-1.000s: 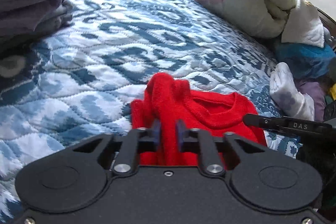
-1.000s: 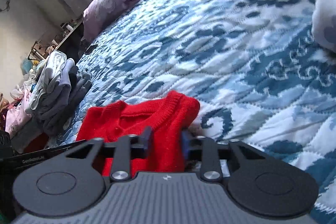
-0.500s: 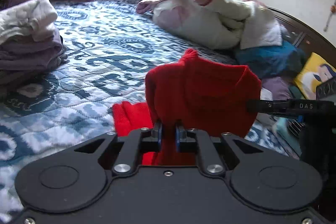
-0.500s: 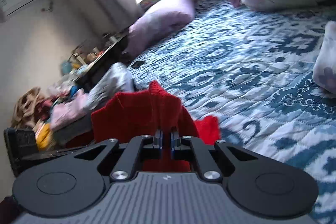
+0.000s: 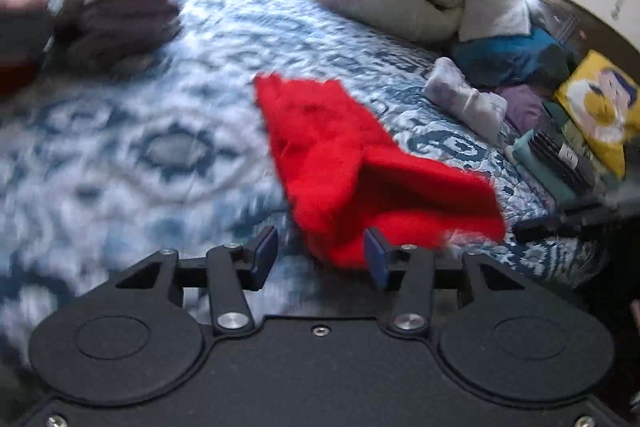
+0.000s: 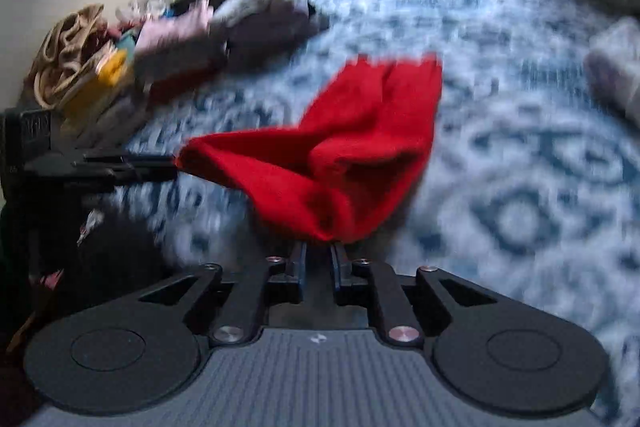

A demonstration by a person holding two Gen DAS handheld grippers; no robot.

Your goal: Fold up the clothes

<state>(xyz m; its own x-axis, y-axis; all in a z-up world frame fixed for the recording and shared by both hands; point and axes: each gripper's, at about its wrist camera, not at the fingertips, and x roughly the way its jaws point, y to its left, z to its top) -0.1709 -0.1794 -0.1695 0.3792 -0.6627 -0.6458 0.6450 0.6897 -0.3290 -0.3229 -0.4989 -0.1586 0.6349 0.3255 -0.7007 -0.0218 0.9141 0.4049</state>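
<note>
Sweater (image 5: 360,167), red and bunched mid-frame above the bed (image 5: 140,147), hangs unfolded from the nearly shut right tool (image 6: 319,259), the left tool (image 5: 320,255) wide open, empty; folded piles (image 5: 116,3) wait upper left.

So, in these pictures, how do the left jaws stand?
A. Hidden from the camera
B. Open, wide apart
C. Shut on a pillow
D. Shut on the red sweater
B: in the left wrist view the left gripper has its jaws wide apart, with the sweater gripped by neither.
</note>
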